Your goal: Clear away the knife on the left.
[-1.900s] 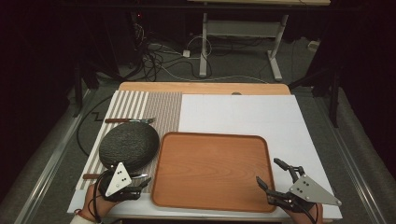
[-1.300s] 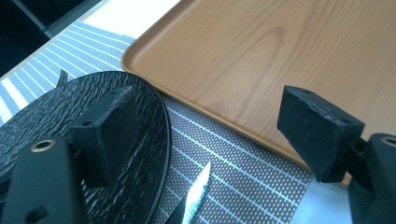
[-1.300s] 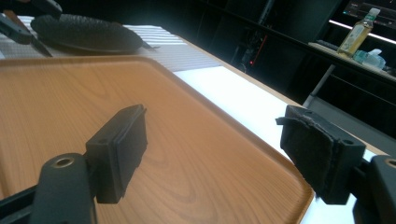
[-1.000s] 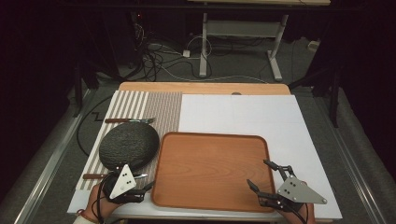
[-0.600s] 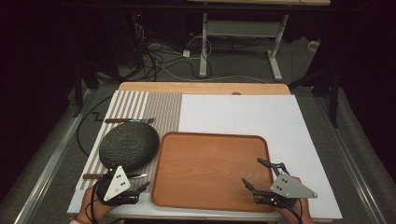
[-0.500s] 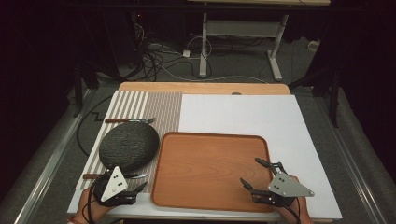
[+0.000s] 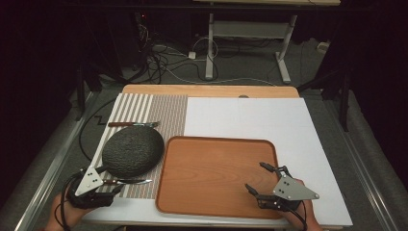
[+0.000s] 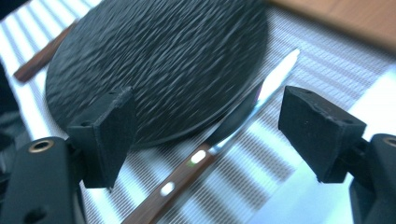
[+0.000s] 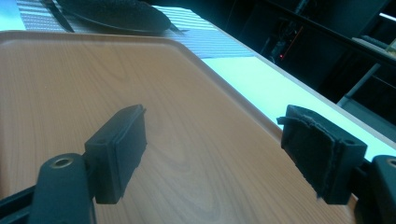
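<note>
1. Left gripper (image 7: pixel 103 195) hovered at the near-left corner of the table, its jaws wide apart and straddling the knife (image 8: pixel 219 144) that lay on the striped placemat (image 7: pixel 166 113).
2. That knife sat just beside the near edge of the dark textured plate (image 7: pixel 133 150), its blade seeming to run slightly under the plate's rim; nothing had been gripped yet.
3. Right gripper (image 7: pixel 261 182) was held over the near-right corner of the wooden tray (image 7: pixel 216 173), jaws likewise apart and clamped on nothing.
4. The tray was bare, and a second wooden-handled utensil (image 7: pixel 132 124) lay beyond the plate.
5. Judged from this, the work had barely begun: closing on the knife and lifting it remained.
</note>
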A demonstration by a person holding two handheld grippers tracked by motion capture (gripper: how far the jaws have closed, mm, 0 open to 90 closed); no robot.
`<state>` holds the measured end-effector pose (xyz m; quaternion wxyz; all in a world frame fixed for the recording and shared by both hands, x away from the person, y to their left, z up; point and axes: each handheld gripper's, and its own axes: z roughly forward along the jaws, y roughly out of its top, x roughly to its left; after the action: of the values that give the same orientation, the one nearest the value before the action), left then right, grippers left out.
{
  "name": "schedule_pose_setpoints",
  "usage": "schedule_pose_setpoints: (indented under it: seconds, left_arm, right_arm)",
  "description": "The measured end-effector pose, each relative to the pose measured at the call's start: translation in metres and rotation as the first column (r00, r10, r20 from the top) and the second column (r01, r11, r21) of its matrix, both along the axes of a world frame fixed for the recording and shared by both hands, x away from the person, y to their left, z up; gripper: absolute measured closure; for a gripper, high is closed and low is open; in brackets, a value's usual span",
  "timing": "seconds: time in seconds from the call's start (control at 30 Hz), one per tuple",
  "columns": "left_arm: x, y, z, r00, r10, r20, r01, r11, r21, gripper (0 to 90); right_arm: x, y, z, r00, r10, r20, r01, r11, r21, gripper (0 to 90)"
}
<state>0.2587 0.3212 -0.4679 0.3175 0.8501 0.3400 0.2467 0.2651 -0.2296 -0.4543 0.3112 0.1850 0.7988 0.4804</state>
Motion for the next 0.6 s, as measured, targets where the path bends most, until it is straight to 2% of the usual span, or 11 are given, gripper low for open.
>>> schedule_pose_setpoints:
  seconds: [0.07, 0.13, 0.2, 0.37, 0.43, 0.5, 0.57, 0.6]
  left_arm:
    - [0.004, 0.007, -0.003, 0.9995, 0.020, -0.026, -0.020, 0.9997, 0.015, 19.1]
    - [0.007, 0.015, -0.007, 0.9975, 0.030, -0.063, -0.030, 0.9995, 0.003, 19.1]
    - [0.009, 0.020, -0.011, 0.9951, 0.044, -0.089, -0.043, 0.9990, 0.012, 17.4]
    - [0.017, 0.026, -0.018, 0.9887, 0.044, -0.144, -0.045, 0.9990, -0.004, 17.4]
    - [0.020, 0.026, -0.020, 0.9857, 0.042, -0.163, -0.042, 0.9991, 0.004, 17.9]
    - [0.023, 0.027, -0.021, 0.9814, 0.031, -0.189, -0.035, 0.9992, -0.019, 19.1]
    - [0.025, 0.029, -0.021, 0.9781, 0.022, -0.207, -0.031, 0.9987, -0.040, 25.7]
    - [0.025, 0.030, -0.022, 0.9756, 0.014, -0.219, -0.027, 0.9979, -0.059, 25.7]
  right_arm:
    - [0.000, -0.001, 0.000, 1.0000, -0.002, 0.000, 0.002, 1.000, -0.001, 23.0]
    - [0.000, -0.001, 0.000, 1.0000, -0.002, -0.001, 0.002, 1.000, -0.002, 23.0]
    - [-0.001, -0.001, 0.000, 1.0000, -0.001, -0.002, 0.001, 1.000, -0.004, 23.0]
    - [0.000, -0.001, -0.001, 1.0000, 0.003, -0.007, -0.003, 1.000, -0.012, 23.0]
    - [0.000, 0.000, -0.002, 0.9999, 0.007, -0.010, -0.007, 1.000, -0.016, 23.0]
    - [0.000, 0.000, -0.002, 0.9999, 0.008, -0.010, -0.009, 1.000, -0.018, 23.0]
    - [0.000, 0.000, -0.002, 0.9999, 0.008, -0.015, -0.008, 1.000, -0.016, 23.0]
    - [0.000, 0.000, -0.002, 0.9999, 0.008, -0.015, -0.008, 1.000, -0.016, 23.0]
